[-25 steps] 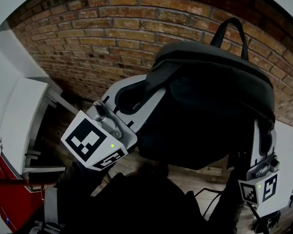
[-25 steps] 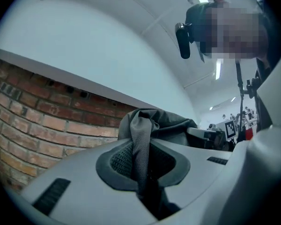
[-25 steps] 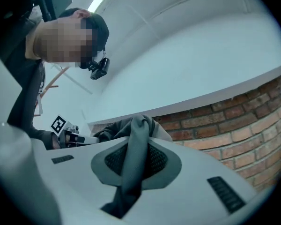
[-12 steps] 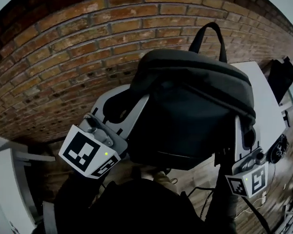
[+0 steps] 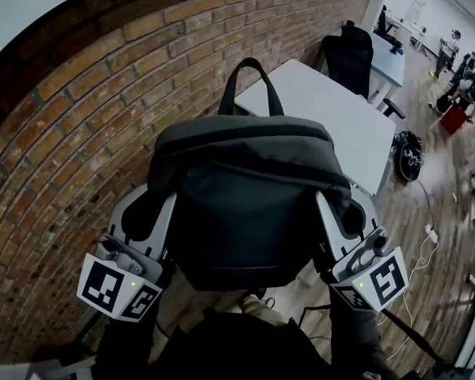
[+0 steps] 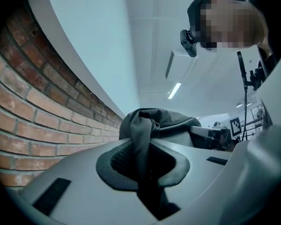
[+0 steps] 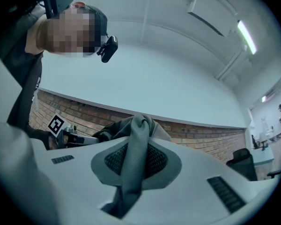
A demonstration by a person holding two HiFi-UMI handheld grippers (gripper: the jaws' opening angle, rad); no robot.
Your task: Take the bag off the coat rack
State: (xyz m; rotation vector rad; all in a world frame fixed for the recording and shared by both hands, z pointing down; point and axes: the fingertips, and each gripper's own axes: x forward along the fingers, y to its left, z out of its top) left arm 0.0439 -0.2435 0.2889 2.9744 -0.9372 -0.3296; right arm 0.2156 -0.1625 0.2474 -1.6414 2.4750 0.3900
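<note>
Head view shows your backpack (image 5: 249, 212) up in the air, near the brick wall (image 5: 71, 125). Your left hand-held gripper (image 6: 141, 165) and right hand-held gripper (image 7: 131, 165) each pinch a fold of its soft cloth. It looks floppy and heavy; grip both sides firmly.

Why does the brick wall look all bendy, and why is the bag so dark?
Head view: the wide lens bows the brick wall and blackens the corners; the dark bag shows few folds. Left gripper view: the bricks curve too, and a ceiling light glows bright. Right gripper view: black corners, and the wall's top line curves.
</note>
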